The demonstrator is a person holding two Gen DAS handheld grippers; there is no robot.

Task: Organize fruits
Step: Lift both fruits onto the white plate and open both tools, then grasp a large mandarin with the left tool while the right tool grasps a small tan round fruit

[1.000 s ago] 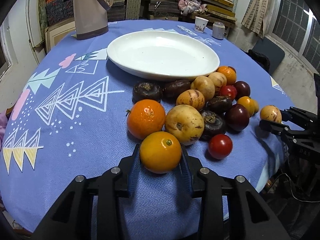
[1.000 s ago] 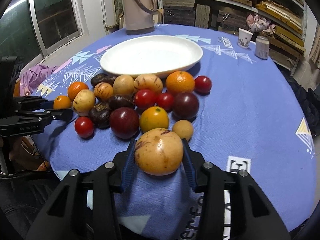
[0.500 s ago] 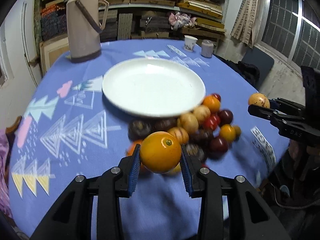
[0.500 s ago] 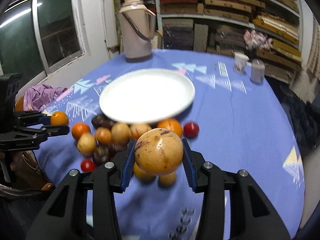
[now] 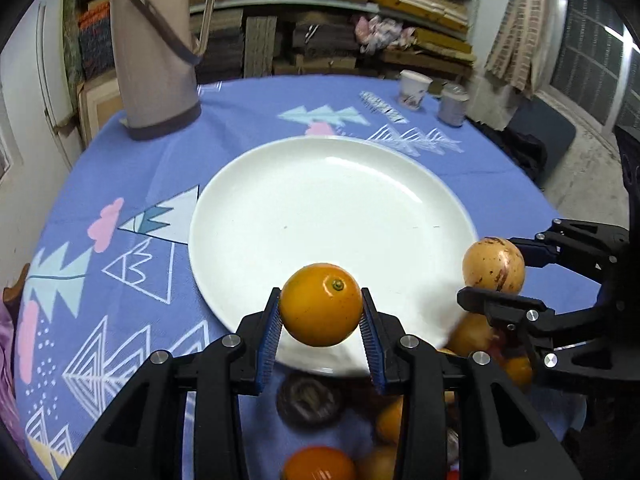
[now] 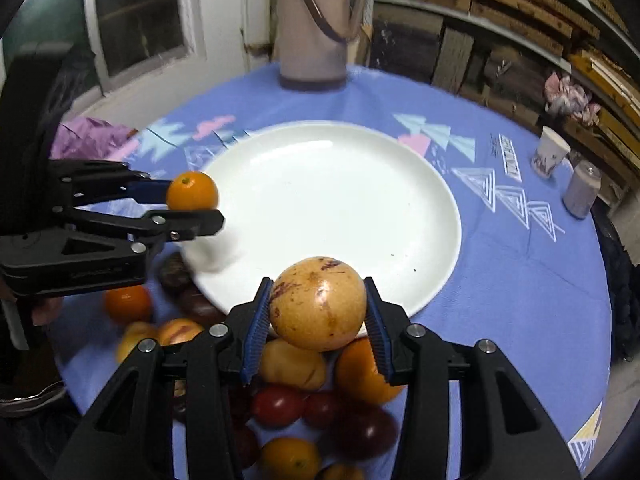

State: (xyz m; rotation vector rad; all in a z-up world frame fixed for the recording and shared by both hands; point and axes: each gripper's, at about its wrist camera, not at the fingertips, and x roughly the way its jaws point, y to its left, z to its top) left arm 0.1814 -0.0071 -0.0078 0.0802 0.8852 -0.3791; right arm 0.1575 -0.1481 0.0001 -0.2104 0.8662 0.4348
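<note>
Reaching in over the near rim of the white plate (image 5: 256, 184), the left gripper (image 5: 321, 334) points steeply downward and pinches an orange citrus fruit (image 5: 321, 305) between its blue ribbed pads (image 5: 269, 340), the fruit held in the air above the plate's front edge. Seen from the right wrist camera, this gripper comes in from the left side, its black fingers lying nearly level in that view with the fruit at their tips over the plate's left rim.

Tilted down at a similar angle, the right gripper (image 6: 318, 322) clamps a larger tan fruit (image 6: 318, 303) with brown-purple blotches, its pads pressed against both sides. That fruit hangs over the plate's near rim; in the left wrist view it sits at the plate's right edge.

Below both grippers, the loose fruits (image 6: 296, 400) lie piled on the blue patterned tablecloth (image 5: 120, 168) just in front of the plate: red, dark purple, yellow and orange ones, blurred.

Behind the plate stand a beige thermos jug (image 5: 156, 52), a paper cup (image 5: 414, 88) and a small grey can (image 5: 452, 104). Print on the tablecloth near the cup is too blurred to read, as is the faint lettering on the left gripper's body.
</note>
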